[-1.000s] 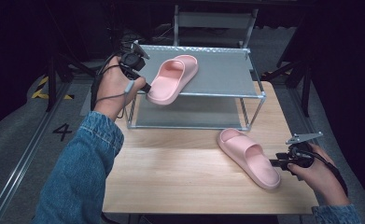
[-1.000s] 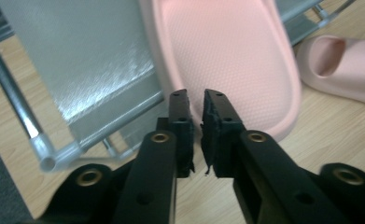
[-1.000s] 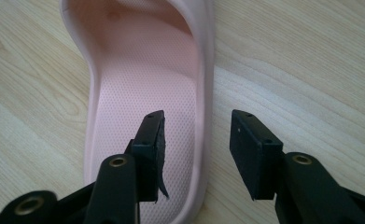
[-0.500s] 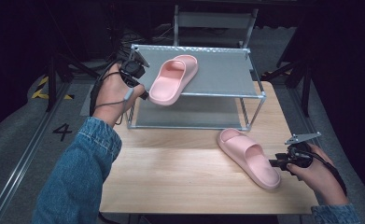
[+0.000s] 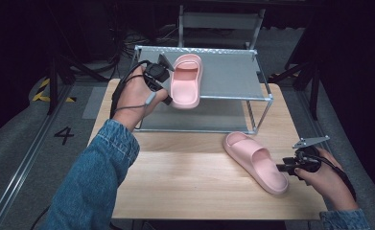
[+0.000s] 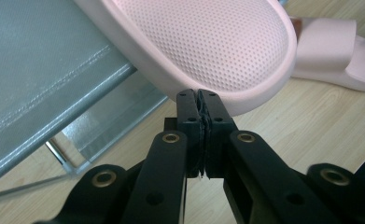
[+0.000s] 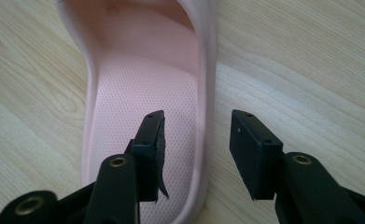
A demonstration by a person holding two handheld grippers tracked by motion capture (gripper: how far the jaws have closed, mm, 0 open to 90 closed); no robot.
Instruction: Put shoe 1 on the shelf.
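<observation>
Two pink slippers, two pairs of tongs, and the job looks like getting both slippers up onto the metal rack (image 5: 252, 72) at the far side of the counter (image 5: 185, 187).

Left tongs (image 5: 168, 96) are pinched tight — in the left gripper view the jaws sit pressed together right at the heel rim of the first slipper (image 6: 208, 51). Whether a sliver of rim is actually caught between them I can't tell; they look closed just under it. That slipper (image 5: 186, 79) lies on the rack's top shelf near its left front corner, heel poking out past the front edge. Compared with a second ago it has swung from a diagonal lie to pointing nearly straight toward the back, and the left hand has come in closer to the rack. So slipper one reads as basically placed, maybe needing a last nudge further in.

Right tongs (image 5: 283, 168) are spread wide, straddling the side wall at the heel of the second slipper (image 5: 254, 160), one jaw over the footbed and one outside — clear in the right gripper view (image 7: 196, 154). That slipper rests flat near the counter's right front corner and hasn't budged over the last second. My guess: the grab on it is next, not yet made.
</observation>
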